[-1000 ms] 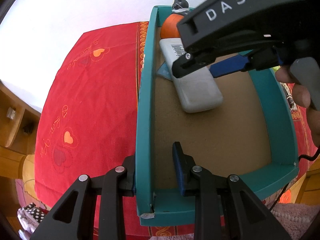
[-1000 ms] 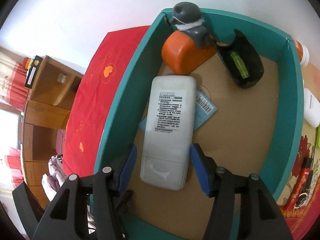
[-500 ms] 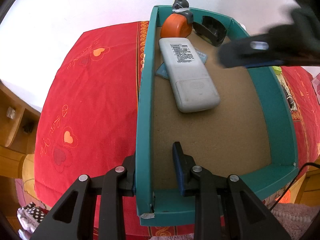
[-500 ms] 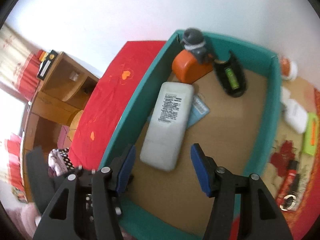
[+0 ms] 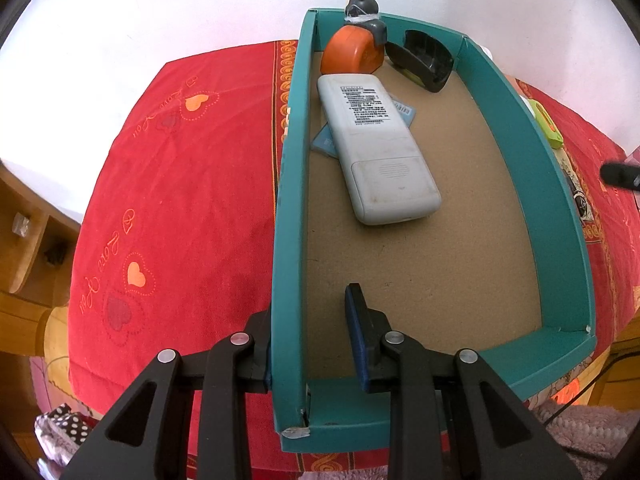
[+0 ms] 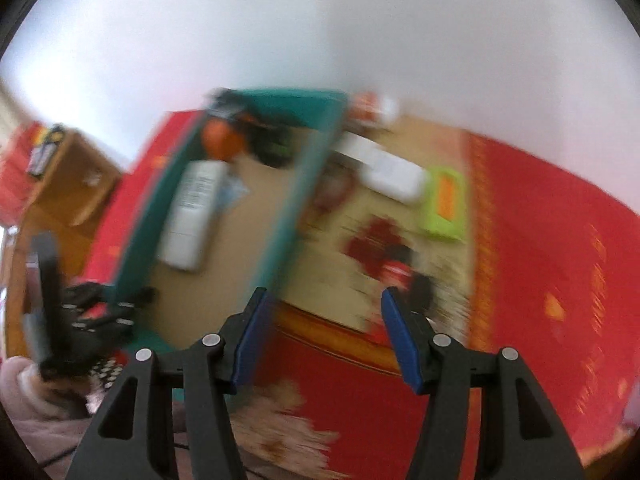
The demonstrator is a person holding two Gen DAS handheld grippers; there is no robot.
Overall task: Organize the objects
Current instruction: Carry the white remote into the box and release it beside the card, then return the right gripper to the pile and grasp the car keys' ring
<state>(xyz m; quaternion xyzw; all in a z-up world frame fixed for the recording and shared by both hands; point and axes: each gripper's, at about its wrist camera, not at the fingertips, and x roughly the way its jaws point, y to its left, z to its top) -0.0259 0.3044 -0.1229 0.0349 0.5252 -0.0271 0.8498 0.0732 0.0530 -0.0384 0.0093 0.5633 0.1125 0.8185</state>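
A teal box lies on the red cloth and holds a white remote, an orange tape measure, a grey figure, a black holder and a blue card. My left gripper straddles the box's left wall near the front corner. Its outer finger is against the wall and a strip of floor shows between the wall and its inner pad. My right gripper is open and empty, above the table to the right of the box. That view is blurred.
Right of the box lie a white item, a lime-green item and a red and black object. A wooden shelf stands to the left, off the table's edge. The wall is close behind the box.
The right gripper, which stood with a finger on either side of the remote, has risen out of the box and swung right over the table. The remote stays in the box. The left gripper has not moved.
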